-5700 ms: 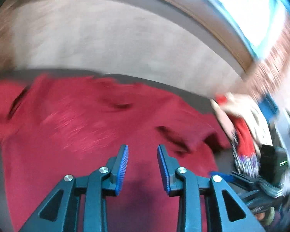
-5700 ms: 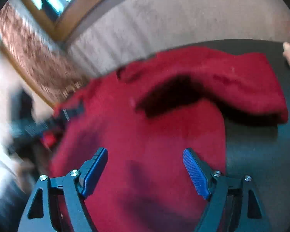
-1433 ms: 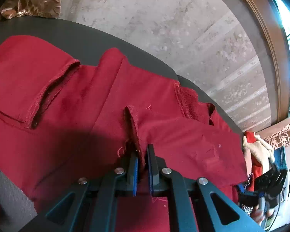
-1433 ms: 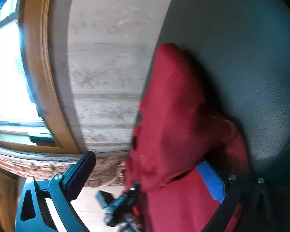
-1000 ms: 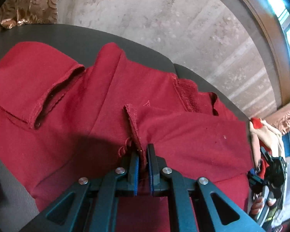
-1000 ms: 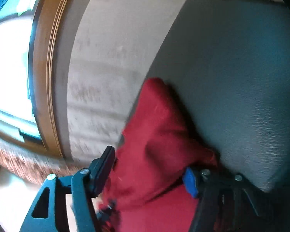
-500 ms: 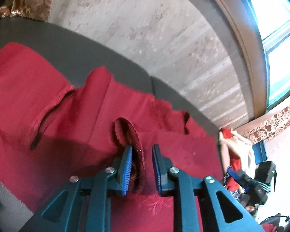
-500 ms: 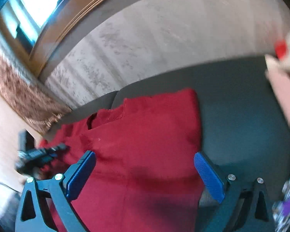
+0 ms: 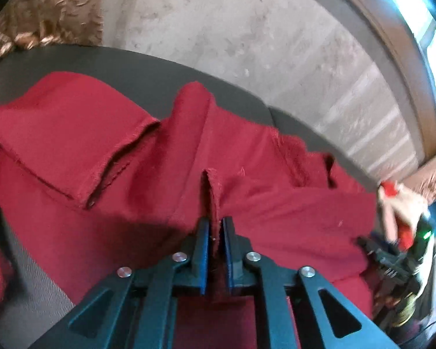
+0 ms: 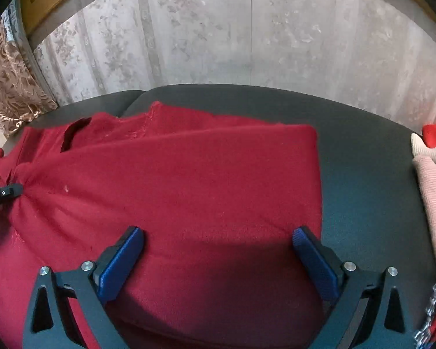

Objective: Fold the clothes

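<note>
Over garment (image 10: 189,174), right gripper (image 10: 218,250) (wide)

We are carrying two alike tools. The left gripper (image 9: 216,250) is showing dark teal angular arms with triangular cut-outs, silver round screws along the linkage and blue ribbed pads (image 9: 229,261) lining its jaws. The right gripper (image 10: 218,257) is wearing the same frame, screws and blue ribbed pads (image 10: 120,261).

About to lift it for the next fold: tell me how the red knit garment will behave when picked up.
Probably floppy: the red knit garment puckers into radiating creases where the closing left claw has its edge between the jaws. Likely to sag and unfold, since its folded flap lies loose. Seems light and unlikely to slip.
</note>
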